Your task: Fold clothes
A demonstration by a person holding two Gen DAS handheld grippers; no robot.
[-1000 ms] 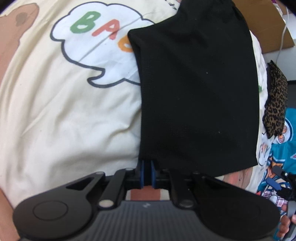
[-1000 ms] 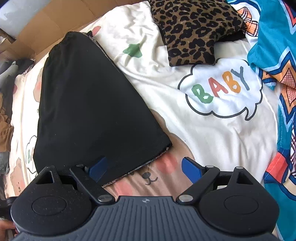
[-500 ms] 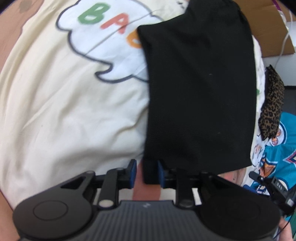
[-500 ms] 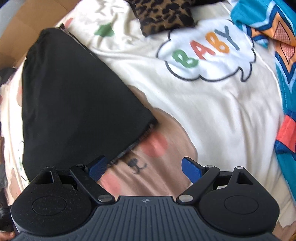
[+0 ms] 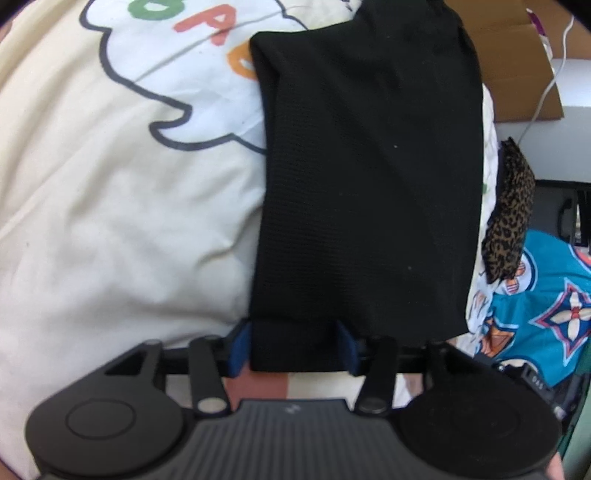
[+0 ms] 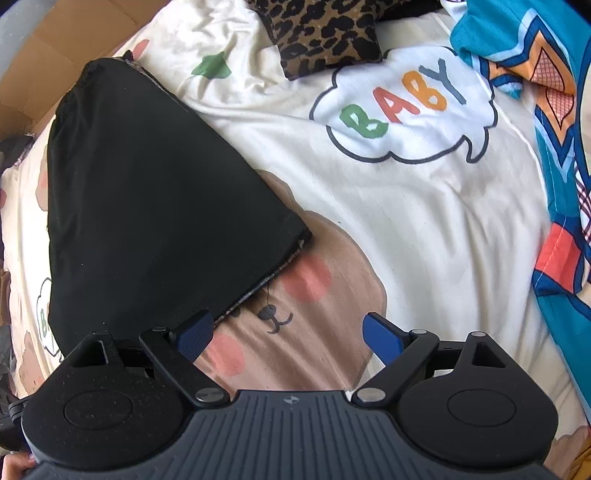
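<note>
Bright, even daylight; soft shadows; heavy fisheye bending at edges; slight blur; black fabric detail lost.

both tools [image 5: 293,349] [image 6: 288,332]: ribbed dark-grey bodies, black linkages, blue fingertips.

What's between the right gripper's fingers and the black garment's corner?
Only bare bedsheet with the bear print, in the right wrist view; right gripper open beside black garment.

Folded garment [image 6: 147,206] on bedsheet [image 6: 424,229] — pillow [image 6: 325,33] behind
</note>
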